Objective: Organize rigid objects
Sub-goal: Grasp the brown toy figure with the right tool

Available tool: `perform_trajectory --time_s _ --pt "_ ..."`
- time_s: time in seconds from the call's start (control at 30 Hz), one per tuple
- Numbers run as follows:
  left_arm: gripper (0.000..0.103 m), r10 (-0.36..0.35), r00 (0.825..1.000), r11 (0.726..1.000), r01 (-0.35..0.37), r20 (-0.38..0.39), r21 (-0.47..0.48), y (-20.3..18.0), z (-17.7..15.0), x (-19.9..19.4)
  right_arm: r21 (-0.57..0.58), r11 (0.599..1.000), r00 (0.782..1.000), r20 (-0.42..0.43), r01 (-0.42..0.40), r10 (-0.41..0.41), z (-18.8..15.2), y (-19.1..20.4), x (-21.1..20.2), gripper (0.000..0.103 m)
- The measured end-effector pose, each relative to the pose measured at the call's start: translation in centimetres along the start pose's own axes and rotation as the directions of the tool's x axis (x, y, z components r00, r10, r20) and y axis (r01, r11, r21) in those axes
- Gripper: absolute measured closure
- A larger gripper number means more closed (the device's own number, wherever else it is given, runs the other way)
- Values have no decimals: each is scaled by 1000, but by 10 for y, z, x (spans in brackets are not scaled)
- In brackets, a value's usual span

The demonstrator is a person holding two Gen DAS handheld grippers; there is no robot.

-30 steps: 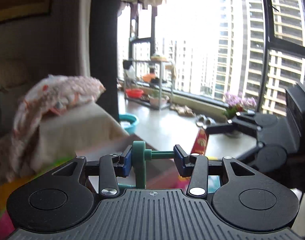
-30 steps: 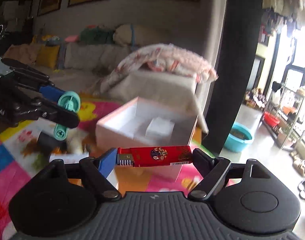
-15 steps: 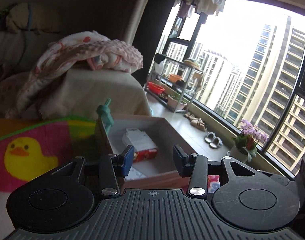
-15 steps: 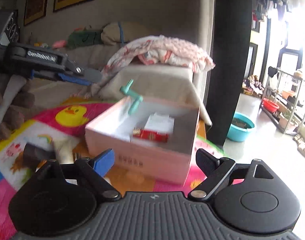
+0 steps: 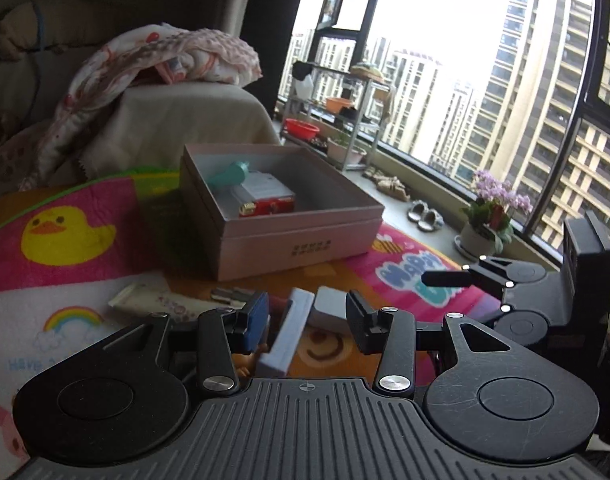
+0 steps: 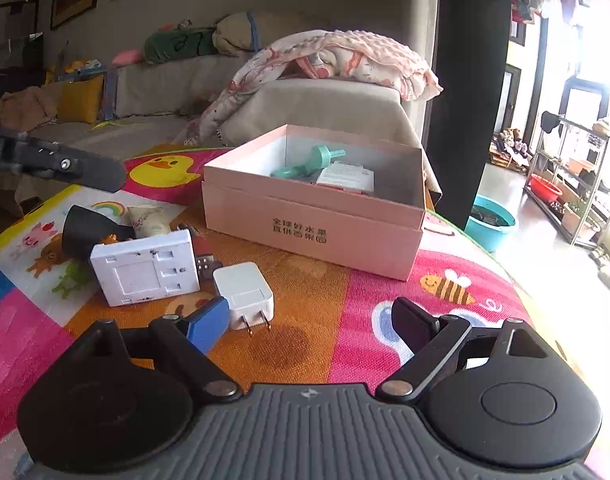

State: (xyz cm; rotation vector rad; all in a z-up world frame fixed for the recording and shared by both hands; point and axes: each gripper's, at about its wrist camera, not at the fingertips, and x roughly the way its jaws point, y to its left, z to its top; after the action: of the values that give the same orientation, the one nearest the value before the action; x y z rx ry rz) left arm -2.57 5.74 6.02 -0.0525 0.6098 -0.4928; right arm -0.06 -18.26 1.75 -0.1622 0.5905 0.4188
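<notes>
Left wrist view: left gripper hangs low over the play mat, jaws apart, gripping nothing — a white panel on edge sits between the fingers w/ gaps either side. Pink box beyond, holding a teal plastic piece, a white pack and a red lighter.

Right wrist view: right gripper spread wide, empty — white charger just ahead of its blue fingertip. Panel lies left of the charger, box further back.
</notes>
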Motion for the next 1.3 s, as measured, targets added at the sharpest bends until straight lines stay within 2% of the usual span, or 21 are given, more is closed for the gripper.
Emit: perform_trajectory --time_s 0.1,0.23,0.37,0.43,0.5,0.53,0.6,0.67,0.77,0.93,1.0,1.07,1.1,1.17,1.27,1.3 --pt "56 1 998 994 5 -56 105 -20 -12 10 40 999 1000 -29 0 1 -5 -6 3 14" --pt "54 -114 989 978 129 -97 164 -43 -19 9 100 995 1000 -29 3 0 -6 -15 4 14" --pt "54 -65 995 980 78 -75 184 -44 -18 3 113 994 1000 -26 5 -2 -7 -17 3 14" --pt "54 -14 999 990 21 -51 142 -32 -15 2 115 993 1000 -24 6 -3 -7 -17 3 14" --pt "54 75 997 994 -73 -19 75 -15 -11 -1 117 993 1000 -25 5 -2 -7 -17 4 14" --pt "54 135 991 990 -135 1 39 -5 -9 -3 117 993 1000 -24 5 -2 -7 -17 4 14" --pt "54 250 968 968 -249 35 -30 16 -6 -9 115 993 1000 -21 5 -2 -8 -17 3 14" --pt "55 316 948 942 -307 51 -133 38 -8 -18 102 995 1000 -21 1 1 -7 -14 3 14" --pt "56 337 941 915 -321 29 -244 65 -14 -25 46 997 998 -10 -65 65 0 5 -1 14" --pt "51 285 959 928 -278 -8 -250 74 -28 -25 -142 966 975 20 -215 220 26 64 -2 14" --pt "50 302 953 924 -292 2 -246 75 -29 -29 -212 945 966 14 -250 258 35 89 5 15" --pt "50 314 949 917 -300 10 -264 79 -31 -33 -288 933 974 9 -214 226 41 113 18 18" --pt "50 310 951 916 -295 14 -273 81 -32 -34 -325 928 981 7 -180 193 42 124 27 21" --pt "50 290 957 918 -272 19 -288 84 -35 -36 -379 910 984 -21 -170 175 42 140 42 27" --pt "50 269 963 921 -248 30 -300 86 -39 -39 -410 898 987 -32 -157 158 40 146 50 42" --pt "50 266 963 922 -244 33 -301 87 -40 -39 -412 898 988 -38 -155 153 41 145 48 58"
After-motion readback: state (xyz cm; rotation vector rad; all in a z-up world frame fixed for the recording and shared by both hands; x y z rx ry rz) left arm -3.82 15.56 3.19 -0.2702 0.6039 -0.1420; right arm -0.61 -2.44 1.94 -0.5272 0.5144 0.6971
